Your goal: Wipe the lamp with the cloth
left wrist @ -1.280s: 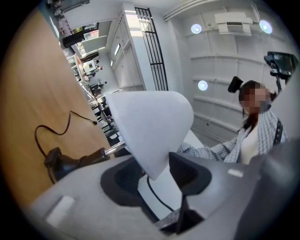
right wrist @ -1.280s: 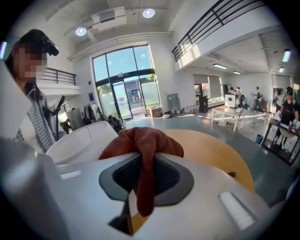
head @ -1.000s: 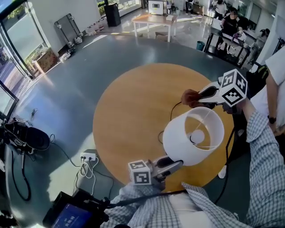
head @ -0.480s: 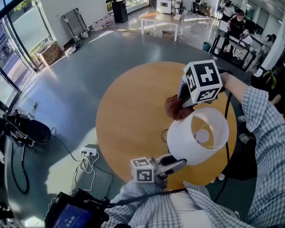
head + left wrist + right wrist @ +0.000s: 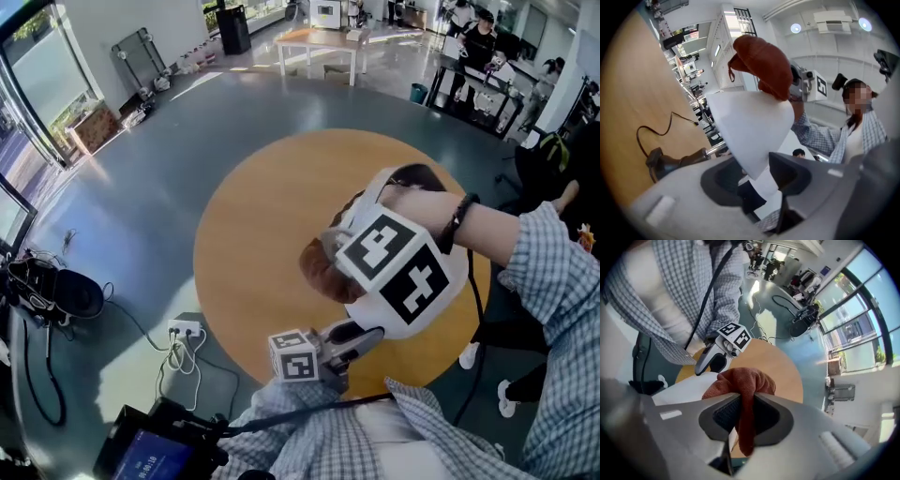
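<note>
The lamp's white shade (image 5: 405,328) stands over the round wooden table (image 5: 253,234), mostly hidden by my right gripper's marker cube. My right gripper (image 5: 345,255) points down and is shut on a rust-red cloth (image 5: 319,270), which lies against the shade's upper left side. In the right gripper view the cloth (image 5: 740,380) is bunched between the jaws of the right gripper (image 5: 745,401), on the shade (image 5: 679,392). My left gripper (image 5: 354,337) is low at the front, and the shade's lower rim (image 5: 750,126) runs in between the jaws of the left gripper (image 5: 757,180). The cloth (image 5: 764,65) tops the shade there.
The lamp's dark base (image 5: 670,161) and black cord (image 5: 651,131) rest on the table. On the floor to the left lie a power strip (image 5: 186,330), cables and a black bag (image 5: 56,291). A screen (image 5: 150,455) sits at bottom left. People stand far back.
My right gripper has swung with the cloth from the shade's far rim across to its near left side, rolling over so its cube now covers the shade. The left gripper has stayed put.
</note>
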{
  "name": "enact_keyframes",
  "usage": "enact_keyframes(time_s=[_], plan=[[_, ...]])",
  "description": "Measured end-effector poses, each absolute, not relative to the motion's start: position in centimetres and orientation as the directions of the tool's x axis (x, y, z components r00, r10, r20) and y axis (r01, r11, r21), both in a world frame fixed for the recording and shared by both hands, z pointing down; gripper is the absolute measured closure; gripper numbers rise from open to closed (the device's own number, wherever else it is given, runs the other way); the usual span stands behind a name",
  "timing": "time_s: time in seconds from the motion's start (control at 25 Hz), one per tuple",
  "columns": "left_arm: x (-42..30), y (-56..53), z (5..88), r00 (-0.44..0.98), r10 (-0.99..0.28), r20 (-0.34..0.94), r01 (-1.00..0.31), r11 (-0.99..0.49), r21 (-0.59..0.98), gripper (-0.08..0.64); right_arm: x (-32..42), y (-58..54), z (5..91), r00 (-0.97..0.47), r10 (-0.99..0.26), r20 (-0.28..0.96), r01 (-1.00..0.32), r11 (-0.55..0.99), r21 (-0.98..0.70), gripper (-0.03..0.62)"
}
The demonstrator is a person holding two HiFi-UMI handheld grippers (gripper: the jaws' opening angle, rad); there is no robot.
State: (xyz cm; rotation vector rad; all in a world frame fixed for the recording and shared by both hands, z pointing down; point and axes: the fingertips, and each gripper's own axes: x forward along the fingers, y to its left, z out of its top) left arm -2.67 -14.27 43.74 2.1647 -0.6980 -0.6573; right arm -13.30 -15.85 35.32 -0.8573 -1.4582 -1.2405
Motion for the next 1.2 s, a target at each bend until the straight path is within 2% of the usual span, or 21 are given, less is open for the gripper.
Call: enact_keyframes(time_s=[0.16,0.24,0.36,0.44,0.68,0.8,1.0,1.2], plan=[[-2.7,-14.3,43.4,0.718,-0.657,-0.230,-0.265,-0.564,0.782,0.380,-11.6,-13.1,35.4,-0.375,-0.198,0.906,0.921,0.032,0.388,0.526],[-2.6,-14.6,43.3,0.720,-0.655,-0.231,-0.263,-0.565,0.782,0.382,-10.4,-11.8,35.1,-0.433,-0.205,0.878,0.895,0.015,0.445,0.526],[-2.8,-14.4,43.1,0.725,-0.650,-0.229,-0.257,-0.564,0.785,0.383,-9.4,-9.5,34.0,-0.554,-0.173,0.814,0.809,0.118,0.575,0.526],[-3.0,-13.8,42.9,0.728,-0.646,-0.228,-0.253,-0.563,0.786,0.385,-8.1,-8.5,33.4,-0.583,-0.183,0.791,0.764,0.207,0.611,0.526],[-3.3,-14.1,42.9,0.736,-0.639,-0.223,-0.245,-0.559,0.792,0.385,-3.3,-9.1,32.4,-0.631,-0.295,0.718,0.613,0.377,0.694,0.526],[-3.6,-13.4,42.8,0.742,-0.633,-0.221,-0.242,-0.560,0.793,0.385,-1.3,-9.1,32.1,-0.647,-0.353,0.676,0.493,0.483,0.724,0.526],[-3.3,-12.4,42.7,0.742,-0.632,-0.224,-0.238,-0.561,0.793,0.387,2.5,-9.4,33.3,-0.647,-0.418,0.638,0.249,0.675,0.695,0.526],[-3.6,-12.3,42.7,0.743,-0.630,-0.225,-0.238,-0.562,0.792,0.387,4.0,-10.4,35.5,-0.693,-0.433,0.577,-0.043,0.823,0.566,0.526]])
